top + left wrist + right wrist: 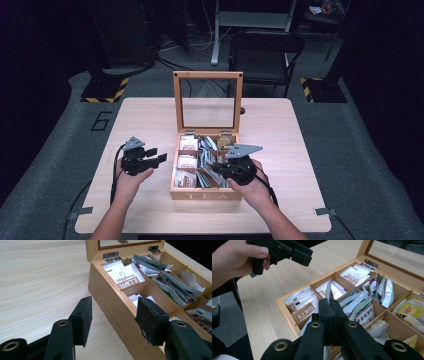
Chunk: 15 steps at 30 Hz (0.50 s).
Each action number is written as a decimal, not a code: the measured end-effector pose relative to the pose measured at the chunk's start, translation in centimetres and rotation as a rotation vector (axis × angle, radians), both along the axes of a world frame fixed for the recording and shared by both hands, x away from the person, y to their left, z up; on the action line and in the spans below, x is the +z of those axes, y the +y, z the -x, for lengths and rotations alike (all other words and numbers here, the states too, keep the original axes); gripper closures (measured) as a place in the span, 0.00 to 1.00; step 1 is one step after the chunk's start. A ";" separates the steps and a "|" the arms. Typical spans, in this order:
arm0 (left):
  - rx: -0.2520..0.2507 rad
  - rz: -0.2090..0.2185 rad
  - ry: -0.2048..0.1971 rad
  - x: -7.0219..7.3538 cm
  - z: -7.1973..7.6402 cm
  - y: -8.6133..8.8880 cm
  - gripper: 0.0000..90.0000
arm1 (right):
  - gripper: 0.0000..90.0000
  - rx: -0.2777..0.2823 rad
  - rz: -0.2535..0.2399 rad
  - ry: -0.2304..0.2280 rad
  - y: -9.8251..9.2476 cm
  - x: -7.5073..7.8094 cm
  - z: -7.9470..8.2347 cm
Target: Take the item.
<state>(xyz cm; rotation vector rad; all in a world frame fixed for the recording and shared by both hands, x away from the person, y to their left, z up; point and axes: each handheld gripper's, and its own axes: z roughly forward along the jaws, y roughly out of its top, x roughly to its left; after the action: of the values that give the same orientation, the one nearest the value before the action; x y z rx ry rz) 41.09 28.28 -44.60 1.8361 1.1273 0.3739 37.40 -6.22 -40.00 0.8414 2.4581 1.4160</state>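
1. The right gripper [329,305] is clamped on a tea sachet [328,290], held edge-up just over the middle of the tea box [205,195].
2. The box sits open on the desk [280,130], its glass lid [208,102] standing upright at the back.
3. Its compartments hold more sachets, white ones at the left, yellow ones at the right.
4. The left gripper [113,317] hangs part-open and empty, just beside the box's left wall, above the desk.
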 end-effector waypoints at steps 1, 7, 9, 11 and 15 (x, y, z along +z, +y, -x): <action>0.001 0.001 0.000 0.0 0.0 0.0 0.52 | 1.00 -0.006 -0.009 0.007 -0.2 0.2 0.1; 0.004 0.010 0.001 0.0 -0.1 0.1 0.52 | 1.00 -0.029 -0.032 -0.016 -1.8 1.6 0.0; 0.003 0.010 0.002 0.0 -0.2 0.1 0.52 | 1.00 -0.053 -0.033 -0.014 -2.5 1.9 -0.1; 0.002 0.010 0.002 0.0 -0.2 0.1 0.52 | 1.00 -0.073 -0.038 -0.012 -3.2 2.1 -0.4; 0.002 0.013 0.002 0.0 -0.3 0.0 0.52 | 1.00 -0.108 -0.022 -0.021 -4.4 2.1 -0.7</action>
<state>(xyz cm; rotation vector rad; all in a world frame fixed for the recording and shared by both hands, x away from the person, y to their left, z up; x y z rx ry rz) 41.38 28.29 -44.63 1.8249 1.1304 0.3655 38.10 -10.60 -37.90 0.9437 2.3477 1.4093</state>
